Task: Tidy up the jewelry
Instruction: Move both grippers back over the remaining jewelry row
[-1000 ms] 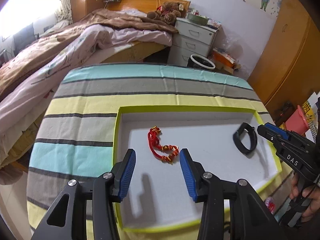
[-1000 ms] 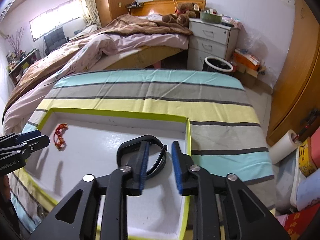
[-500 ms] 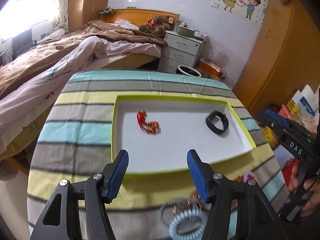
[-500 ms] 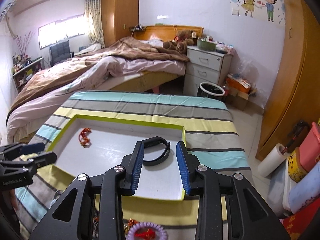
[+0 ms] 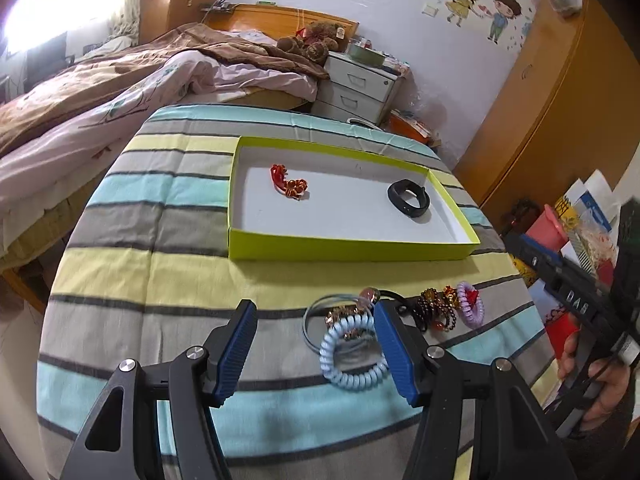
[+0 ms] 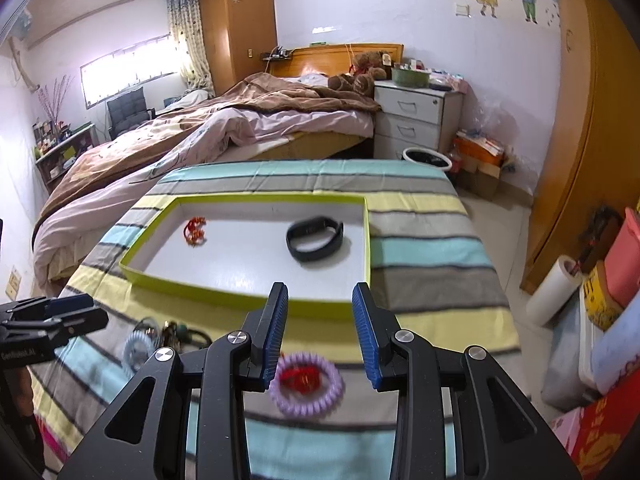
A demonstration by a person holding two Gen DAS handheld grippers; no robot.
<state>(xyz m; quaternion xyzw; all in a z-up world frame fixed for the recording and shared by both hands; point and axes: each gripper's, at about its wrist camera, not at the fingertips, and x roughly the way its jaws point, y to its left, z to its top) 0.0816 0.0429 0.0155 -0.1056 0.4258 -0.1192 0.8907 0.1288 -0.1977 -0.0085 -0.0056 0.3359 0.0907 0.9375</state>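
- Left gripper: one, released, jaws spread wide and gripping nothing after opening within the past second; poised above the striped cloth at the near edge of the table.
- Right gripper: one, released, jaws apart with nothing between the pads after opening a little within the past second; poised above the purple coil band.
- Tray: one, shallow, lime-green wall, white floor; far of both grippers on the cloth.
- Red bracelet: one, inside the tray, far-left part.
- Black wristband: one, inside the tray, right part, well apart from the red bracelet.
- Loose jewelry on the cloth, near of the tray: one pale blue coil band just beside the left gripper's right finger; one thin grey ring overlapping it; one cluster of dark and amber beads, count not discernible; one purple coil band with a red ornament in its centre.
- Hand: one visible, gripping the right gripper's handle at the right edge.
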